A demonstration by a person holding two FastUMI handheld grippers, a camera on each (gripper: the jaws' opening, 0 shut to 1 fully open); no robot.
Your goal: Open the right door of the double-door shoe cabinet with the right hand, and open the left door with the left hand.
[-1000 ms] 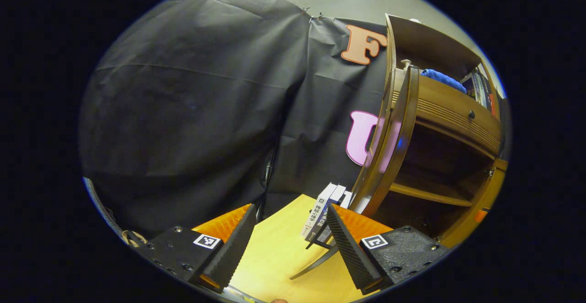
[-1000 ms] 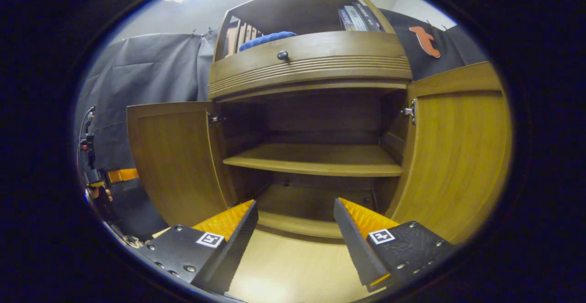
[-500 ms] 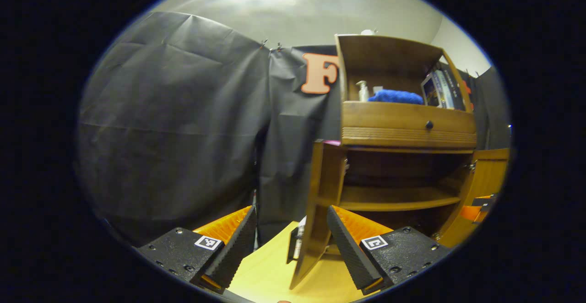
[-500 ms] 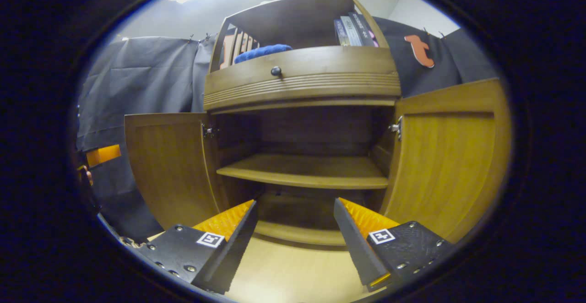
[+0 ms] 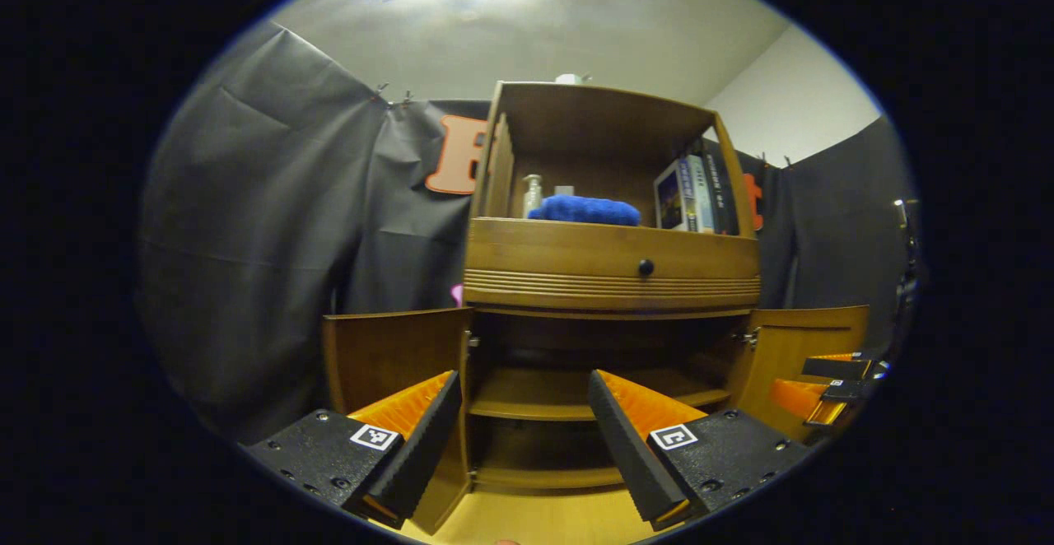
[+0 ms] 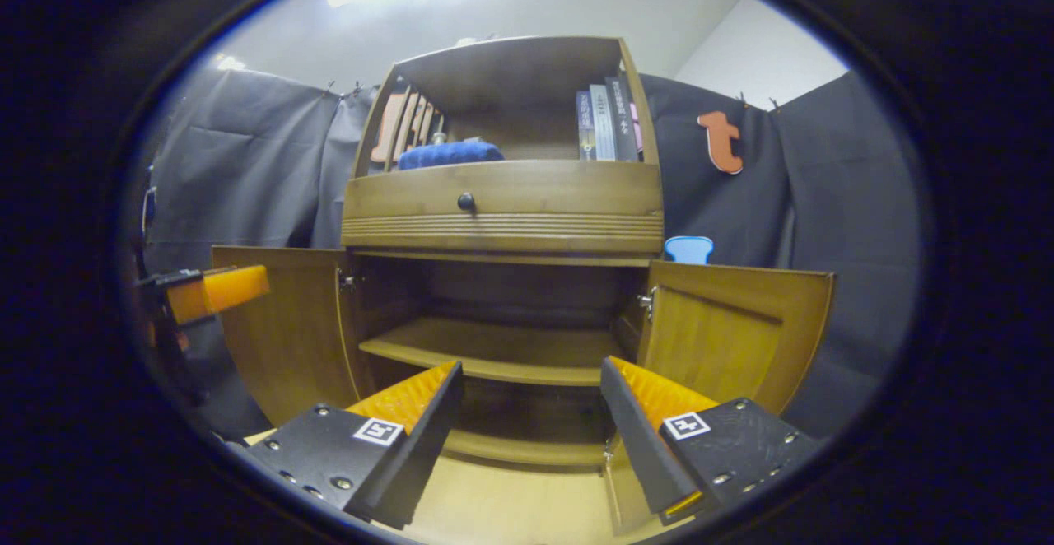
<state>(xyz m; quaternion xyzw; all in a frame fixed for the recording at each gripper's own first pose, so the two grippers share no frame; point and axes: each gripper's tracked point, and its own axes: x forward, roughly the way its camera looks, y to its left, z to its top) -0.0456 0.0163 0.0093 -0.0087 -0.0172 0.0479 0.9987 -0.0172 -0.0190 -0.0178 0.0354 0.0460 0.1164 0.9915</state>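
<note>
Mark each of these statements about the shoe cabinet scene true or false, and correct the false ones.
1. Both doors stand open. True: the left door and the right door are swung out.
2. The right gripper is shut on a door. False: its jaws are apart, holding nothing.
3. A blue cloth lies on the top shelf. True.
4. The drawer is pulled out. False: it sits closed, its knob untouched.
5. The left gripper is open. True.

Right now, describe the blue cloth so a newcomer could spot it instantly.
Find the wooden cabinet with both lower doors swung open. Above its drawer with the dark knob is an open shelf. The blue cloth lies folded at its left, the only soft, bright blue thing there, beside upright books on the right.
</note>
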